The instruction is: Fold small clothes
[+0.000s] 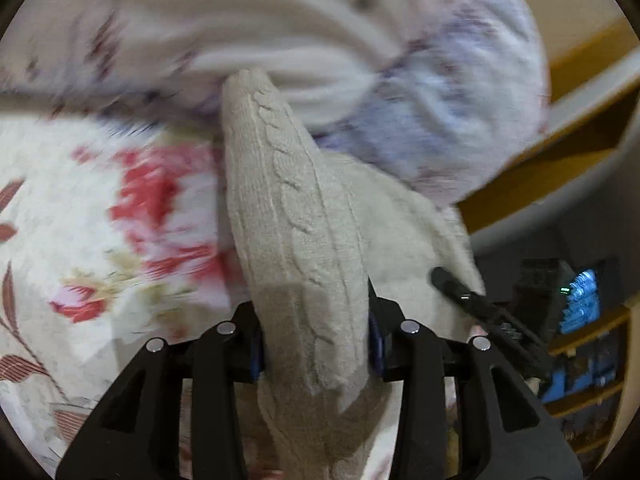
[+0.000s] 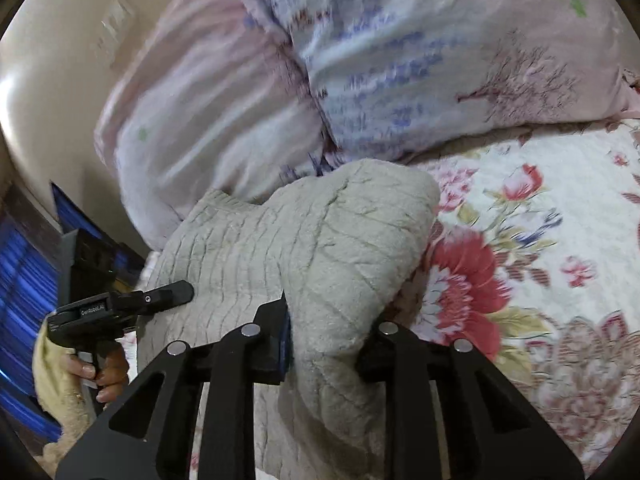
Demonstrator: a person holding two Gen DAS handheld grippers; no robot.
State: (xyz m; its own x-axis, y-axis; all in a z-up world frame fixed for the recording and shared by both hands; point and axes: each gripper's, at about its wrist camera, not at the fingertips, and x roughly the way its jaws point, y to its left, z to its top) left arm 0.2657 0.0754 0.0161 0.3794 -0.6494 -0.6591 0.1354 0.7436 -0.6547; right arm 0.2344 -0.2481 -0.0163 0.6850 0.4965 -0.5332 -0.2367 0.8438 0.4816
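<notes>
A small beige cable-knit garment (image 1: 288, 216) is held up over a flowered bedspread (image 1: 80, 220). My left gripper (image 1: 316, 344) is shut on a bunched fold of it, which rises away between the fingers. In the right wrist view the same knit (image 2: 304, 240) hangs as a wide creased sheet, and my right gripper (image 2: 324, 344) is shut on its near edge. The left gripper (image 2: 120, 308) shows at the left of that view, a hand on its handle. The right gripper's finger (image 1: 460, 292) shows at the right of the left view.
Pale pillows with lilac and pink print (image 2: 400, 60) are piled at the head of the bed, right behind the knit. A cream wall (image 2: 48, 40) and a blue-lit dark area (image 2: 24, 300) lie to the left. Wooden shelving (image 1: 592, 340) stands beside the bed.
</notes>
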